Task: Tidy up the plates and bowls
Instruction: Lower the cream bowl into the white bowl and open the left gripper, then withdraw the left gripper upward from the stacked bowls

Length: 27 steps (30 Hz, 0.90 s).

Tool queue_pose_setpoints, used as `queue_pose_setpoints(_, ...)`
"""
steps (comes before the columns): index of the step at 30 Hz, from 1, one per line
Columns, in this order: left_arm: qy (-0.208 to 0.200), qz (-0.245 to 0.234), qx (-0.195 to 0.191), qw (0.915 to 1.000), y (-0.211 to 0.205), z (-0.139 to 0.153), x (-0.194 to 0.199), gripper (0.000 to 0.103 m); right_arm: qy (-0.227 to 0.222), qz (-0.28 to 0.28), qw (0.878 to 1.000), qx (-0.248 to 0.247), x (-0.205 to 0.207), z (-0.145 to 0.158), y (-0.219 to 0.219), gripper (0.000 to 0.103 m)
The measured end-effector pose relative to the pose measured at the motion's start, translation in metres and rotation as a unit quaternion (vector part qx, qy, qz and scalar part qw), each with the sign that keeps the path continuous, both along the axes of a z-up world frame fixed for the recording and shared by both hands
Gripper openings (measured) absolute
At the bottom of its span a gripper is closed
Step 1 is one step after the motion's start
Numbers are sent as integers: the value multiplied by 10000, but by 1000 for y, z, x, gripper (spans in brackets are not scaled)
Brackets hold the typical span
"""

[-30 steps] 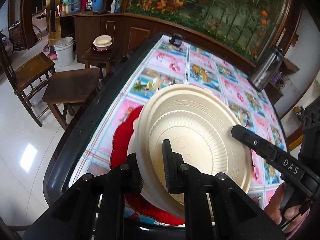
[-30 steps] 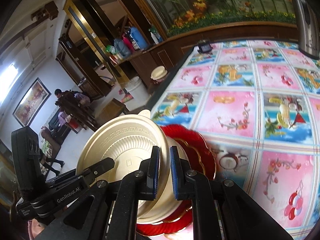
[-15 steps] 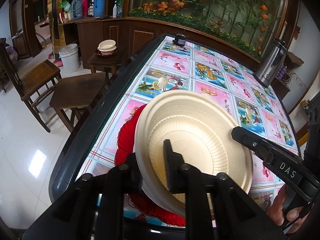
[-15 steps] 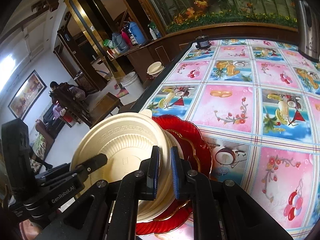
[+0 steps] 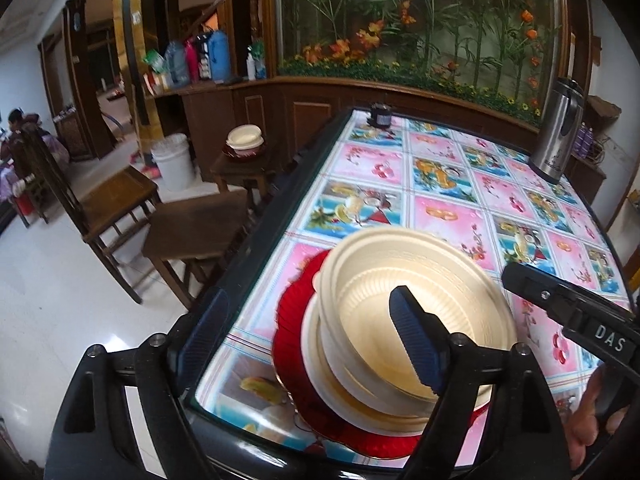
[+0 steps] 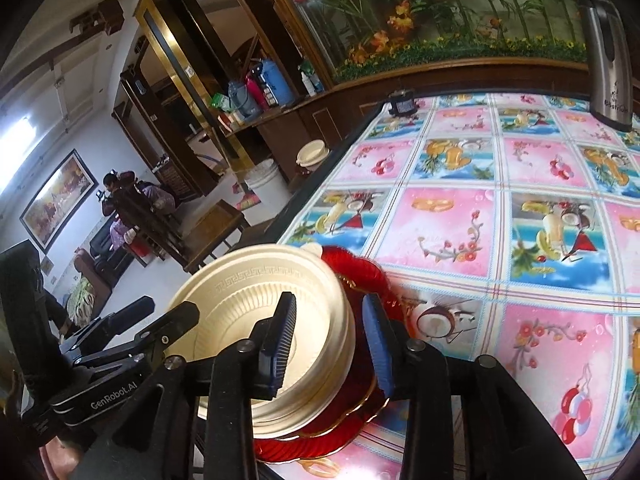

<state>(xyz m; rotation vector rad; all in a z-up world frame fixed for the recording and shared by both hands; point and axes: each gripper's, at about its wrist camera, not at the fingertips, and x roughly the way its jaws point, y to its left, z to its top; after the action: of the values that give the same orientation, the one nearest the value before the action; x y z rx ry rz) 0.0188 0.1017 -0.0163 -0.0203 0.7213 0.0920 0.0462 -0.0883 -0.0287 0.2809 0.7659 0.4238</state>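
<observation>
**Two open grippers flanking a stacked cream bowl on a red plate**

Fig. legend. Left-wrist view: cream bowl point(image 5: 416, 320) sits upright, topmost of a nested stack of similar cream bowls, on a red scalloped plate point(image 5: 296, 316) near the table's near-left corner. Left gripper point(image 5: 308, 344) is spread wide; its right finger point(image 5: 416, 344) hangs over the bowl's inside, the left finger sits out beyond the table edge, so the stack's left side lies between them. No firm contact w/ the bowl can be made out. Right gripper point(image 5: 560, 300) enters from the right, its black finger just beside the bowl rim; whether it touches the rim cannot be told.

Right-wrist view: right gripper point(image 6: 332, 340) is parted, gap moderate; left finger point(image 6: 280, 340) lies inside the bowl point(image 6: 248, 304), right finger outside over the red plate point(image 6: 360, 276), w/ the bowl's right wall between them. Pads look clear of the wall, i.e. nothing gripped. Left gripper point(image 6: 136, 320) shows at left, tips at the bowl's far rim.

Surroundings: table w/ fruit-and-flower patterned cloth point(image 6: 520, 220); steel thermos point(image 5: 556, 140) at the far right; small dark object point(image 5: 380, 114) at the far edge. Off-table, a side stool carries more cream bowls point(image 5: 244, 140); white bucket point(image 5: 172, 160) and wooden chair point(image 5: 100, 208) stand nearby.
</observation>
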Motion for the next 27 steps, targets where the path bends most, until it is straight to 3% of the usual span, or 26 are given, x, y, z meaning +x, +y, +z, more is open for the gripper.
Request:
queue_pose_setpoints(17,-463,459,456,9968,-1,21,-14,85,-145,-54,9996,219,-10,3,-21,40)
queue_pose_setpoints(20,-541,527,497,9959,-2,27,-16,89,-195,-29,9995,259,-13,4,-24,40)
queue_pose_setpoints(27,-781,585,316,9947,-5,37,-24,90,-477,75,9984,300,-27,9,-31,42)
